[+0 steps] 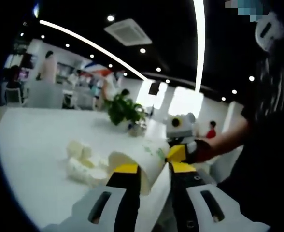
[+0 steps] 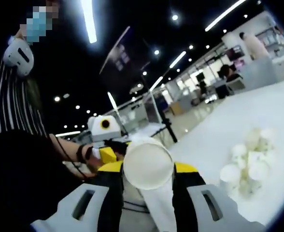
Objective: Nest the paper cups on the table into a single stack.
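Observation:
A white paper cup [image 1: 149,157] with green print lies sideways between the yellow tips of my left gripper [image 1: 155,168], which is shut on it. My right gripper [image 1: 180,152] meets that cup's far end from the right. In the right gripper view, a round white cup end [image 2: 148,165] faces the camera between the jaws of my right gripper [image 2: 148,167], shut on it, and a white cup body [image 2: 157,203] runs down between them. My left gripper [image 2: 106,154] sits just behind, to the left. Several loose cups [image 1: 86,164] [image 2: 250,164] lie clustered on the white table [image 1: 31,145] [image 2: 258,116].
A potted plant [image 1: 125,110] stands at the table's far side. The person's arm [image 1: 229,137] and striped clothing [image 2: 11,111] are close beside the grippers. People and furniture stand far back in the hall. The table's near edge runs under my left gripper.

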Tool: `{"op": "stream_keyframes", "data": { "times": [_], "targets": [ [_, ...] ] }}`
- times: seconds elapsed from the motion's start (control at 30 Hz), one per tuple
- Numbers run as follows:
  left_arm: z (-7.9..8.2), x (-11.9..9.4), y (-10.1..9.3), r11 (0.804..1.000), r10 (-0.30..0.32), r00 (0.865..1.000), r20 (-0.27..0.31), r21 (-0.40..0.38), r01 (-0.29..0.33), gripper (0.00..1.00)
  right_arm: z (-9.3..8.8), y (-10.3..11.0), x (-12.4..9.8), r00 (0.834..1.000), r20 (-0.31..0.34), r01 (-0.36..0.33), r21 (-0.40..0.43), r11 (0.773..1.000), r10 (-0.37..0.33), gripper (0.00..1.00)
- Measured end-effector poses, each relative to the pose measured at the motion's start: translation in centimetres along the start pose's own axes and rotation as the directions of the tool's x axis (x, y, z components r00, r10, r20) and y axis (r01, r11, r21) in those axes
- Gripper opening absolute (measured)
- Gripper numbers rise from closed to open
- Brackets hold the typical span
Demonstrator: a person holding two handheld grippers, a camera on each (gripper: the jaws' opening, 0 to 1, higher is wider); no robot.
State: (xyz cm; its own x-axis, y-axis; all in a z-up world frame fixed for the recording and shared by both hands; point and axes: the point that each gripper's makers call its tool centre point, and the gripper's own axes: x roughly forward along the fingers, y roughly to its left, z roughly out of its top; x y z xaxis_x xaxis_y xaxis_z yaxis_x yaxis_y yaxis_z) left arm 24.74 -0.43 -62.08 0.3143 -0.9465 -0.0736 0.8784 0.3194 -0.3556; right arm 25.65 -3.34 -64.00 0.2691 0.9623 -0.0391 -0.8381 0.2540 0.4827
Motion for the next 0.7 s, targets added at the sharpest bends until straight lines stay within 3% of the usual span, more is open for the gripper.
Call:
{"op": "stream_keyframes", "data": {
  "times": [0.37,0.7],
  "targets": [
    [1.6,-0.2,-0.4,0.999,-0.029,0.999,0.015,0.033,0.028,0.07,-0.3,0.6,0.6,0.999,-0.006,-0.033,0.009,0.999,0.033,0.35],
    [2.4,0.4,-2.2,0.993,-0.110,0.994,-0.014,0.046,0.110,0.00,-0.5,0.8,0.2,0.999,0.006,-0.045,0.006,0.999,0.044,0.35]
  ]
}}
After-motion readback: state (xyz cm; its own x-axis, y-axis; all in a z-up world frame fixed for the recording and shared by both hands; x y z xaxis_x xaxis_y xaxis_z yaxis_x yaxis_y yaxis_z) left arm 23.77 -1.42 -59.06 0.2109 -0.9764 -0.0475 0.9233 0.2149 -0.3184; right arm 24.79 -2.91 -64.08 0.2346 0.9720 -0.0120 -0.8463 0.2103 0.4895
